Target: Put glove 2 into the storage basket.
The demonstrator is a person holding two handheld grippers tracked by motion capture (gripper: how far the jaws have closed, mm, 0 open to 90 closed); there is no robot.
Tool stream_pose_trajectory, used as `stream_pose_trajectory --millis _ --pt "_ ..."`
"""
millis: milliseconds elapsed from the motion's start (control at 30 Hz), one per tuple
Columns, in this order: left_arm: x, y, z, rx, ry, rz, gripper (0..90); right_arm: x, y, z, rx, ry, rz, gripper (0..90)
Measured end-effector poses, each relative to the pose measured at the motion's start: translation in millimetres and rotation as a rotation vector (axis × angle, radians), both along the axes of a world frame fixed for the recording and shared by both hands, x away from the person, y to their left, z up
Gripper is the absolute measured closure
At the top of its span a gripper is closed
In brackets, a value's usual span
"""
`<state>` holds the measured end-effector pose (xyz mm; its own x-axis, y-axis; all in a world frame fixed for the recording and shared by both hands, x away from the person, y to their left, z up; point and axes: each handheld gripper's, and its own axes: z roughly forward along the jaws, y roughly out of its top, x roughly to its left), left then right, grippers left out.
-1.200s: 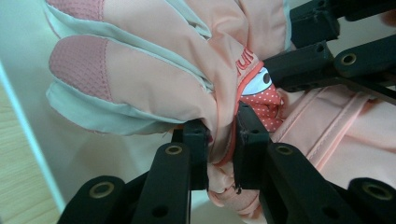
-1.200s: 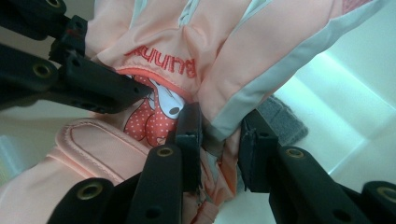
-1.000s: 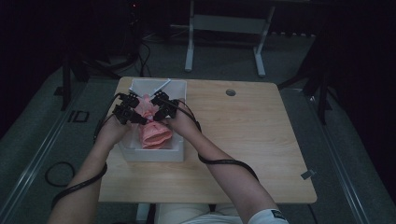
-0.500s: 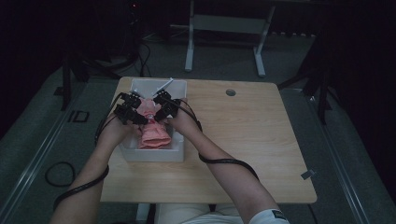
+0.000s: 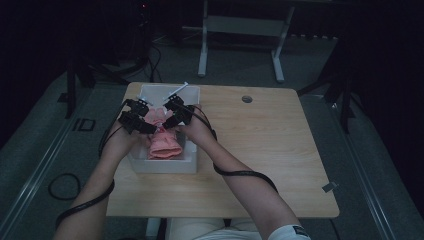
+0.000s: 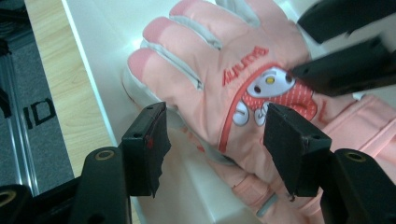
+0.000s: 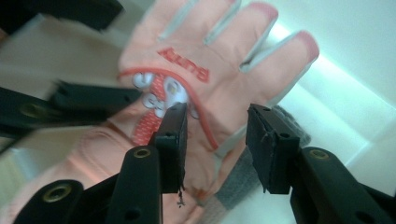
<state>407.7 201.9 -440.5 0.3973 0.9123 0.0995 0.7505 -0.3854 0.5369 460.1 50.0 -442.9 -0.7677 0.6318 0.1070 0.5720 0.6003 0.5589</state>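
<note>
thing: padded salmon-pink fabric ski glove (image 6: 224,70) lying in white foam box (image 5: 165,164) on wooden counter (image 5: 270,150) | feel: likely light, soft, squashy | hold: pinch cuff or palm edge | left gripper (image 6: 215,140) spread over it | right gripper (image 7: 215,140) spread, empty
</note>
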Motion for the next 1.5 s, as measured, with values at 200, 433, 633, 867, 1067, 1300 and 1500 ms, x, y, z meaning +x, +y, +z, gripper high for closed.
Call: stream_pose_trajectory --millis 200,433,633,867,1067,1300,1500 --pt "4.5 -12.2 -8.6 0.174 0.004 -0.011 40.1 -6.1 -1.5 6.6 0.031 0.005 0.035 59.0" --pt "11.3 -34.0 -20.4 0.450 0.026 -0.029 38.6 -6.4 -15.1 6.7 0.045 -0.003 0.023 58.7" --pt "7.5 -15.7 -7.1 0.218 -0.011 0.017 38.7 -3.9 -35.7 8.8 0.059 -0.007 0.009 58.7" --pt "-9.5 -15.6 20.4 0.011 -0.097 -0.009 38.8 -8.4 -52.2 20.0 0.108 -0.031 0.033 56.9" --pt "-19.7 -33.0 33.3 -0.058 -0.123 -0.081 39.2 -18.1 -67.6 32.9 0.151 -0.064 0.056 54.7" --pt "-28.1 -50.9 40.4 -0.098 -0.146 -0.131 39.5 -27.9 -96.2 49.7 0.177 -0.121 0.054 51.9" --pt "-38.4 -70.1 49.3 -0.157 -0.170 -0.192 39.5 -34.5 -125.7 56.9 0.176 -0.158 0.047 45.2"
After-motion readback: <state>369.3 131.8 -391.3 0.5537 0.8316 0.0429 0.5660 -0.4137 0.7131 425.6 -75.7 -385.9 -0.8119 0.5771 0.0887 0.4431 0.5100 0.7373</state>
